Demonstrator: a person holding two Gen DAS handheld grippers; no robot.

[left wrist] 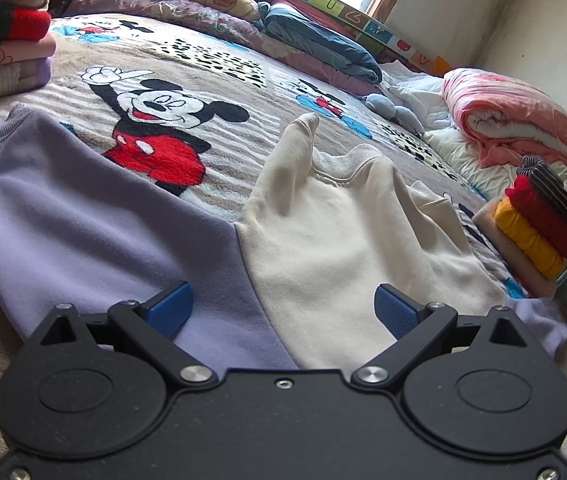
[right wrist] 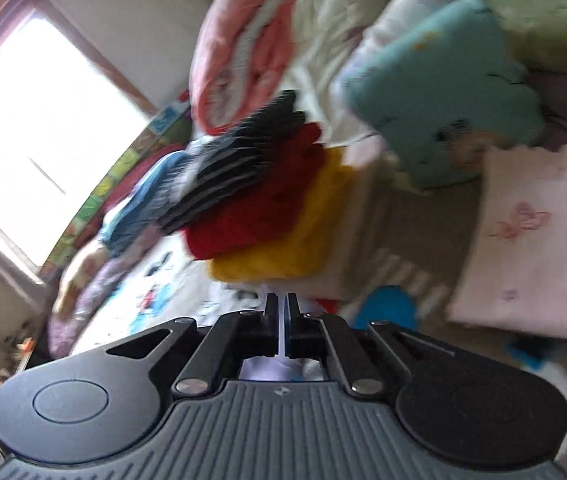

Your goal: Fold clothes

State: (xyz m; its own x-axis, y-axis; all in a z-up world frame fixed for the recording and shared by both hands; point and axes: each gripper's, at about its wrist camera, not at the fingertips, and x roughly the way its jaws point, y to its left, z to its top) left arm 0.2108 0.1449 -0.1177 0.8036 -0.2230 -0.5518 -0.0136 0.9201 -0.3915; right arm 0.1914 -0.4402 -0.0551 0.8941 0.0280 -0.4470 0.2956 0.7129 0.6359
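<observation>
A purple and cream sweatshirt (left wrist: 187,216) lies spread on the bed (left wrist: 95,96), neck at the far side, cream sleeve (left wrist: 291,168) bunched up. The left gripper (left wrist: 283,310) hangs over its near edge with fingers wide, holding nothing. The right gripper (right wrist: 282,320) has its fingers nearly closed on a thin bit of pale cloth (which cloth, I cannot tell).

To fold well, pinch only one layer and keep the edges lined up.

There is open room far and left. A stack of folded clothes (left wrist: 535,228) sits close on the right, so swing gently there.
</observation>
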